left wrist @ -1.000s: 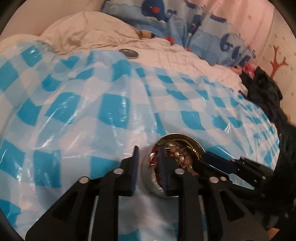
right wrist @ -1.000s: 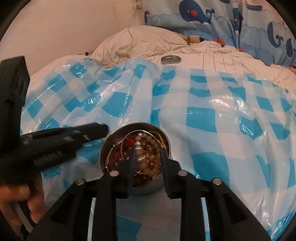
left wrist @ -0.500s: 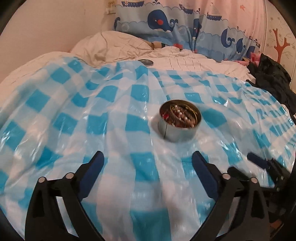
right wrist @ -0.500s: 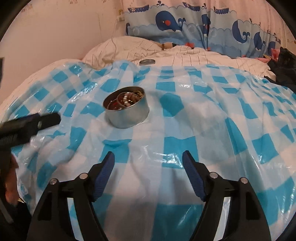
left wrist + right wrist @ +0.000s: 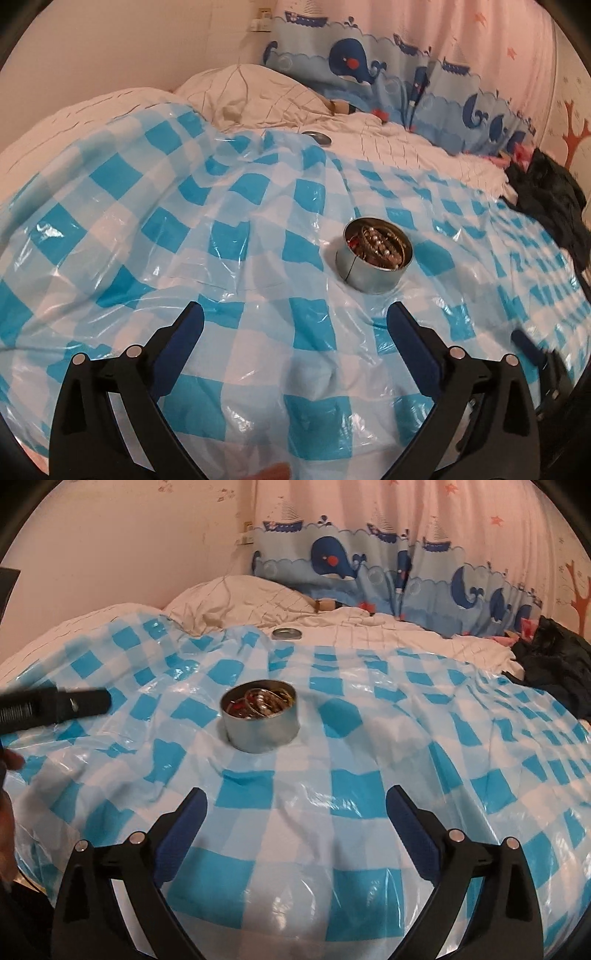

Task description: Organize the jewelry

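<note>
A round metal tin (image 5: pixel 373 269) (image 5: pixel 261 726) stands open on the blue-and-white checked plastic sheet (image 5: pixel 184 236) (image 5: pixel 406 738) over the bed. It holds a heap of jewelry (image 5: pixel 378 245) (image 5: pixel 260 702): beads, pearls and gold rings. The tin's lid (image 5: pixel 317 137) (image 5: pixel 286 633) lies far back on the white bedding. My left gripper (image 5: pixel 293 317) is wide open and empty, well short of the tin. My right gripper (image 5: pixel 293 797) is wide open and empty, also back from the tin. The left gripper shows at the left edge of the right wrist view (image 5: pixel 55 705).
White pillows (image 5: pixel 251 96) and a whale-print cloth (image 5: pixel 369 572) lie at the back by the wall. A dark garment (image 5: pixel 550 206) (image 5: pixel 557 664) sits at the right edge of the bed.
Both grippers have opened wide and drawn back from the tin. A second ago both were nearly shut at the tin's rim and over the jewelry.
</note>
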`<state>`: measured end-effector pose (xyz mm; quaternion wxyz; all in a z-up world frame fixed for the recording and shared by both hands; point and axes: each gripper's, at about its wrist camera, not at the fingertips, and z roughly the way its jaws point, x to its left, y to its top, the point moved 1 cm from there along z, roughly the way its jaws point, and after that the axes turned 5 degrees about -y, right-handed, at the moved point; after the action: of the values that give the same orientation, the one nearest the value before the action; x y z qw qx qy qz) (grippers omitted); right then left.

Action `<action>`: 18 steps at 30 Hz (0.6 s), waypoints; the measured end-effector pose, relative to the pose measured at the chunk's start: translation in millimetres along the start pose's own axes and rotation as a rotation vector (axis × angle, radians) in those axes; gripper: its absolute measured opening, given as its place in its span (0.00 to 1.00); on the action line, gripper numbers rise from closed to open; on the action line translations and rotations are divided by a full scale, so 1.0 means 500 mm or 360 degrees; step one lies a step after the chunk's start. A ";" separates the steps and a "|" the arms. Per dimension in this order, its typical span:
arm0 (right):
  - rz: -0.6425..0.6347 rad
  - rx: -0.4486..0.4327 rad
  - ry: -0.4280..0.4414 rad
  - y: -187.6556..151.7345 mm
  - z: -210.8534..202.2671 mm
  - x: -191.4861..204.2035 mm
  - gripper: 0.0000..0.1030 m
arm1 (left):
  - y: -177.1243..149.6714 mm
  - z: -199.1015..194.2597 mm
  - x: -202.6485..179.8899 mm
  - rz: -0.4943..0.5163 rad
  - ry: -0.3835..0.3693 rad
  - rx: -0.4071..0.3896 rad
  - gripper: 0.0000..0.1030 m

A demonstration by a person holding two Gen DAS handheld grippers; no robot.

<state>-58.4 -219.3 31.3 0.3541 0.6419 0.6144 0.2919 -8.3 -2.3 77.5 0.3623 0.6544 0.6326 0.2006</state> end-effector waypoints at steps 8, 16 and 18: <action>0.0156 0.0071 0.0040 -0.021 0.027 -0.029 0.91 | -0.012 0.034 -0.030 0.0095 0.0058 0.0065 0.92; 0.0244 0.0134 0.0056 -0.028 0.049 -0.039 0.92 | -0.022 0.071 -0.056 0.0127 0.0058 0.0125 0.92; 0.0242 0.0133 0.0056 -0.027 0.050 -0.039 0.92 | -0.024 0.074 -0.061 0.0138 0.0060 0.0133 0.92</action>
<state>-47.4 -241.0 6.7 0.2929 0.6956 0.5817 0.3033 6.6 -41.1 50.3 0.3138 0.6919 0.6181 0.2018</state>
